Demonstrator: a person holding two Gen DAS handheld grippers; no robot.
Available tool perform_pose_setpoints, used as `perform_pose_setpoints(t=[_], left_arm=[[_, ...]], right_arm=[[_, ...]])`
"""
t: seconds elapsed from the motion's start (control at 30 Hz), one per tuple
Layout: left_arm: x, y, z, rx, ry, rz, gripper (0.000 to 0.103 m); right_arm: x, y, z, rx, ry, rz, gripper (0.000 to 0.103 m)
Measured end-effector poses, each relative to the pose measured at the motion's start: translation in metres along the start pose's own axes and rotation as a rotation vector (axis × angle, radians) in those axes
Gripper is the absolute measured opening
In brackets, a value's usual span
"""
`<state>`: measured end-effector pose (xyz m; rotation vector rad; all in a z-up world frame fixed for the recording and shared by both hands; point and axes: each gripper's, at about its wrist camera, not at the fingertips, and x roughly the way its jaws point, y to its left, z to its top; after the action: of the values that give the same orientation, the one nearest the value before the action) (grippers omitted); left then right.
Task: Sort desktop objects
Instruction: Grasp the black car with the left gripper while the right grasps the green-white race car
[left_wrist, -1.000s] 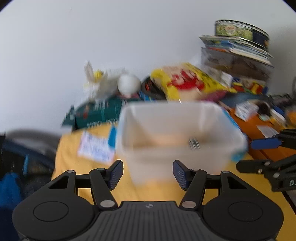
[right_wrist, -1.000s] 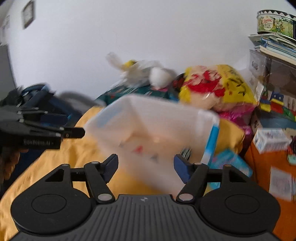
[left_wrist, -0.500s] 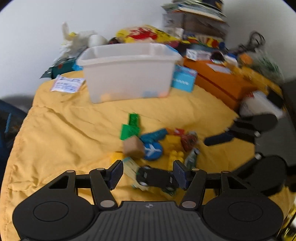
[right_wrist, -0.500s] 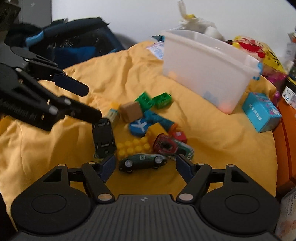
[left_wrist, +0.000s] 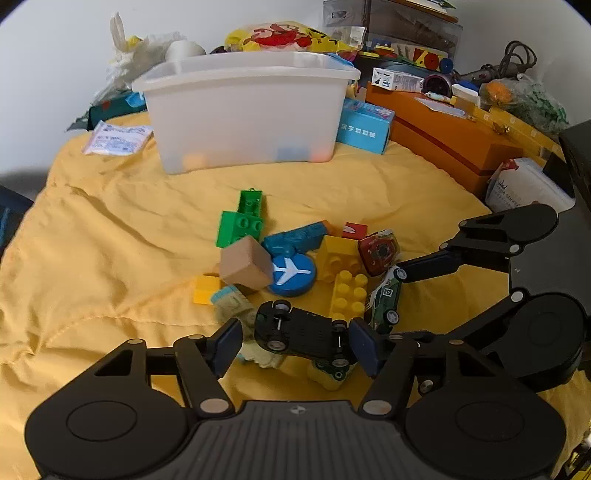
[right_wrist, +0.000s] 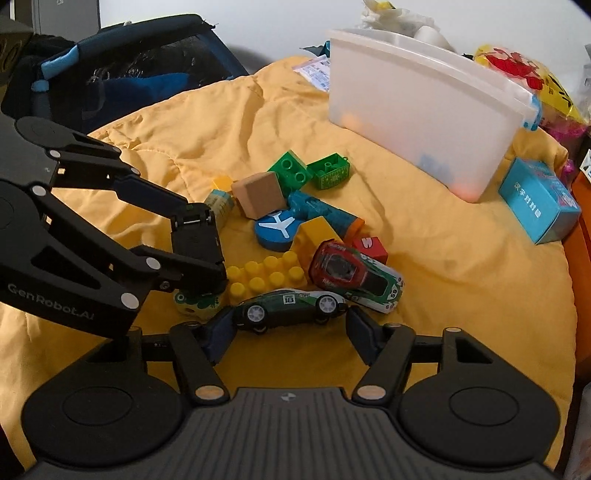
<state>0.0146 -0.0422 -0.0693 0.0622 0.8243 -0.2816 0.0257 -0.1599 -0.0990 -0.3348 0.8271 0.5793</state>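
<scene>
A pile of toys lies on the yellow blanket (left_wrist: 110, 236): green bricks (left_wrist: 240, 221), yellow bricks (left_wrist: 347, 288), a tan cube (left_wrist: 245, 267), a blue plane disc (left_wrist: 291, 273) and toy cars. My left gripper (left_wrist: 295, 339) is open with its fingers on either side of a black toy car (left_wrist: 303, 332); it also shows in the right wrist view (right_wrist: 195, 243). My right gripper (right_wrist: 288, 328) is open, straddling a green toy car (right_wrist: 288, 306). A red and green car (right_wrist: 354, 275) lies just beyond. A white plastic bin (left_wrist: 247, 110) stands behind the pile.
A blue box (left_wrist: 364, 127) sits right of the bin, an orange box (left_wrist: 450, 144) with clutter further right. A paper packet (left_wrist: 116, 138) lies left of the bin. A dark bag (right_wrist: 122, 74) sits off the blanket's left edge.
Both grippers have swung down from the bin to the toy pile. The left now brackets the black car and the right has closed in on the green car.
</scene>
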Motion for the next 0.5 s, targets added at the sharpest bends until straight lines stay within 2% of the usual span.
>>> perform_pose_setpoints(t=[0.37,0.5], left_arm=[[0.001,-0.008,-0.002,0.011,0.021,-0.005,0.069],[0.004,-0.006,-0.010,0.013,0.058,0.007,0.069]], right_arm=[[-0.019,-0.030,-0.017,0.117,0.005,-0.073,0.068],[-0.021,-0.033,-0.021,0.122,0.009,-0.080,0.068]])
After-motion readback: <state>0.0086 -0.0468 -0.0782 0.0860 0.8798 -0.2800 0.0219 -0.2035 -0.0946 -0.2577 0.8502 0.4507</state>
